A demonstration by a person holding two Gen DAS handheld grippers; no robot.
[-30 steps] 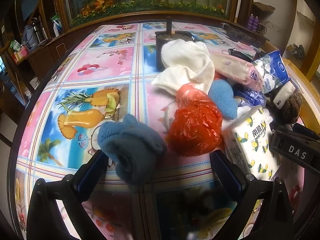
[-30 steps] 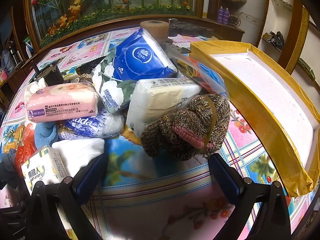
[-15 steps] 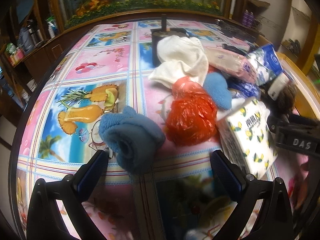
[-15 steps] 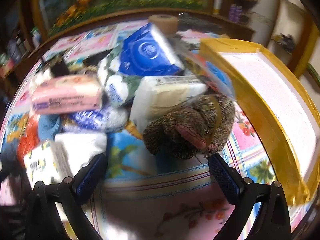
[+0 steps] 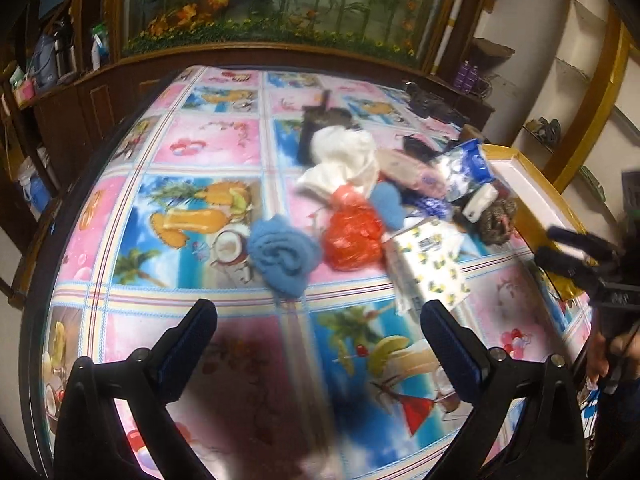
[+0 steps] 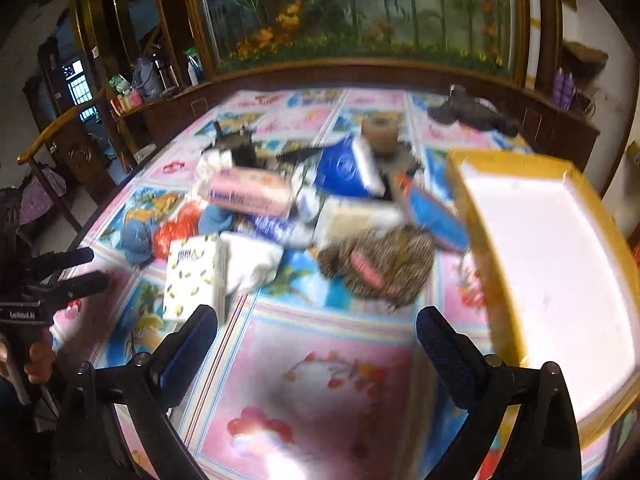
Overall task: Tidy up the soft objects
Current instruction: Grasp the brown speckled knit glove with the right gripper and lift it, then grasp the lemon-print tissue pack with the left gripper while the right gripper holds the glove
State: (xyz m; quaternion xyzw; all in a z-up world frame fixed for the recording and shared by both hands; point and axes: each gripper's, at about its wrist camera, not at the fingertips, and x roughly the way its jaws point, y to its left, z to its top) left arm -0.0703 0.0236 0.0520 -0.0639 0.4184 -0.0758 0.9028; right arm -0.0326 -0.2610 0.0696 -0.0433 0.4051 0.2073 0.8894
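We hold the left gripper (image 5: 318, 328) and right gripper (image 6: 316, 334) wide apart and empty, low in frame, below the blue cloth (image 5: 282, 258) and knitted bundle (image 6: 378, 266).

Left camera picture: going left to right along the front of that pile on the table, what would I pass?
Blue towel → red plastic bag → lemon-print tissue pack → brown knitted thing → yellow-edged tray.
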